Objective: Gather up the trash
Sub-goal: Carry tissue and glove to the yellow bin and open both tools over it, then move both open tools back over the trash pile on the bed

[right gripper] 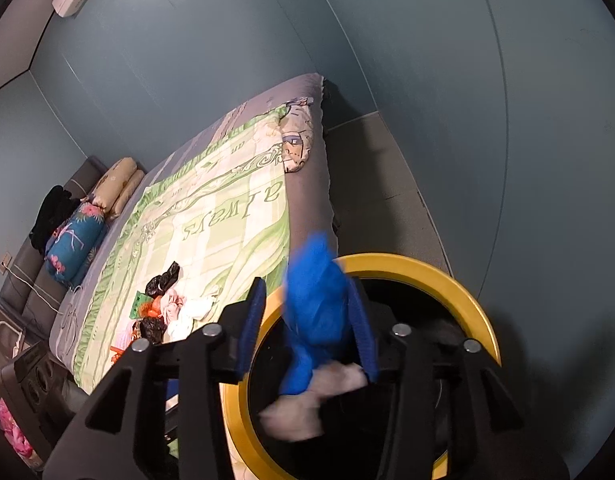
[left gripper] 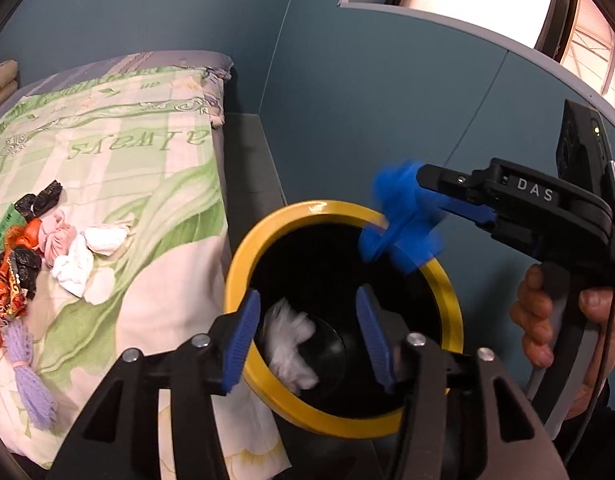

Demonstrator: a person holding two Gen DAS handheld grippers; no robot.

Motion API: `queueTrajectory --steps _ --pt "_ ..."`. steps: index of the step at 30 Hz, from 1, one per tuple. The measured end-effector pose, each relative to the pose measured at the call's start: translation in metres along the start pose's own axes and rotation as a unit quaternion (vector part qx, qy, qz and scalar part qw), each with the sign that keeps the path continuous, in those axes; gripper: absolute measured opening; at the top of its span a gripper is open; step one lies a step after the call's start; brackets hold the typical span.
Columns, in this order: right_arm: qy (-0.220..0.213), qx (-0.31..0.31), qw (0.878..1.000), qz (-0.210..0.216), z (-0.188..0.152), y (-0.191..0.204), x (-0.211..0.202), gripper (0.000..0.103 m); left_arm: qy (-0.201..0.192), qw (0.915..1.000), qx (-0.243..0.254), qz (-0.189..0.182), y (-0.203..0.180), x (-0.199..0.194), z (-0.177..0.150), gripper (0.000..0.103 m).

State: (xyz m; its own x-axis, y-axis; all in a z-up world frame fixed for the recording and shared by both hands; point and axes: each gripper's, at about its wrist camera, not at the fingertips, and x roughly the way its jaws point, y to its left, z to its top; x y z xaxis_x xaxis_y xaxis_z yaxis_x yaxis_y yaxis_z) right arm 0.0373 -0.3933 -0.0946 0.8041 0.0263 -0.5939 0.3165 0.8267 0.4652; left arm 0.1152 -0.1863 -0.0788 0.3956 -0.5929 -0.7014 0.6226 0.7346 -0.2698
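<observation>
Bin (left gripper: 267,224) right of bed (left gripper: 155,152), tissue (left gripper: 289,340) inside.

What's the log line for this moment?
left gripper open above yellow bin | white wad inside bin | right gripper open, blue wad between jaws | more trash on bed

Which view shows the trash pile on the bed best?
Left wrist: the pile lies unobstructed, wrappers and wads distinct. In the right wrist view it is smaller and partly hidden behind the gripper's finger.
</observation>
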Motion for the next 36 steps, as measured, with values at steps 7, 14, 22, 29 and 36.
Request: queueTrajectory --steps 7,14,22,29,36 --pt "-0.030 -0.008 1.000 0.004 0.003 0.003 -0.010 0.051 -0.032 0.9991 -0.016 0.025 0.016 -0.019 0.007 0.062" --pt "-0.064 -0.043 0.997 0.025 0.002 0.021 -0.019 0.056 -0.066 0.9952 -0.030 0.066 0.041 -0.047 0.014 0.069" --pt "-0.071 -0.090 0.990 0.079 0.000 0.066 -0.018 0.059 -0.105 0.9858 -0.052 0.121 0.081 -0.084 0.016 0.073" --pt "-0.047 -0.131 0.983 0.118 -0.009 0.110 -0.006 0.060 -0.126 0.9756 -0.070 0.166 0.116 -0.112 0.017 0.074" --pt "-0.022 -0.163 0.975 0.146 -0.025 0.146 0.005 0.060 -0.139 0.9644 -0.099 0.202 0.153 -0.139 0.010 0.074"
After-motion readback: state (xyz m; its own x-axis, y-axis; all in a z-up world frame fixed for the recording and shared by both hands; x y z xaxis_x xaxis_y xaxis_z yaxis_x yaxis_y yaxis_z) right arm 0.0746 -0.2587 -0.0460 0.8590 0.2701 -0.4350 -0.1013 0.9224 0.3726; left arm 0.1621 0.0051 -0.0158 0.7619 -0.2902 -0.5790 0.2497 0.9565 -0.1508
